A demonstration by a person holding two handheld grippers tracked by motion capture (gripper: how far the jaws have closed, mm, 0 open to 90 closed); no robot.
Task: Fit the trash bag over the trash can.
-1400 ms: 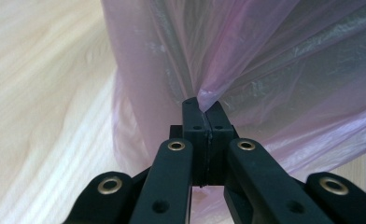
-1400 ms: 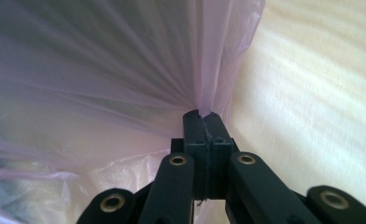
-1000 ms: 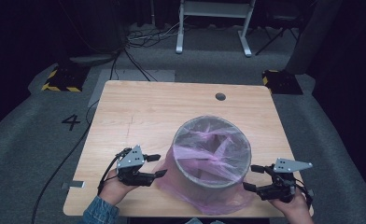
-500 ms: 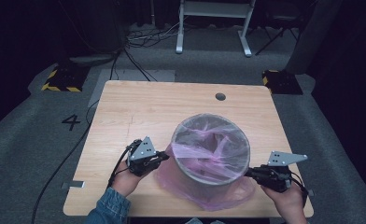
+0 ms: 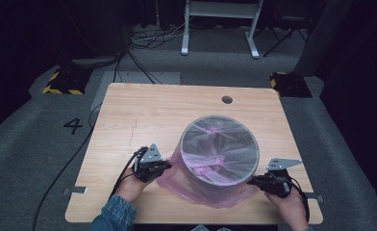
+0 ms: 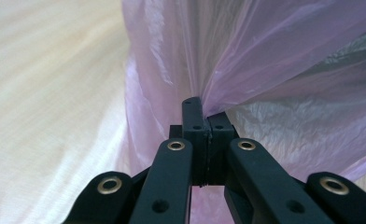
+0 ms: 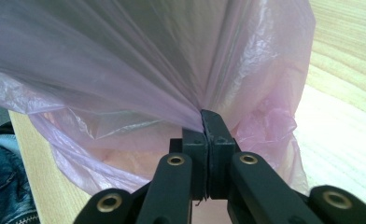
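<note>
Pink bag [image 5: 191, 185] pinched between both grippers' fingers [image 6: 193, 116].

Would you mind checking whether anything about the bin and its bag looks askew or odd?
The pink bag is not snug on the mesh bin: it balloons out and bunches on the table around the bin's base. The left gripper and right gripper are each shut on a fold of it. Nothing is spilled or visibly torn.

Bin wall [image 5: 210, 185] veiled by pink bag film [image 5: 196, 185], base unseen. Bag folds [image 6: 265, 60] cut off at top and right edges in left gripper view. Pinched plastic swallowed between black jaws, both gripper views.
</note>
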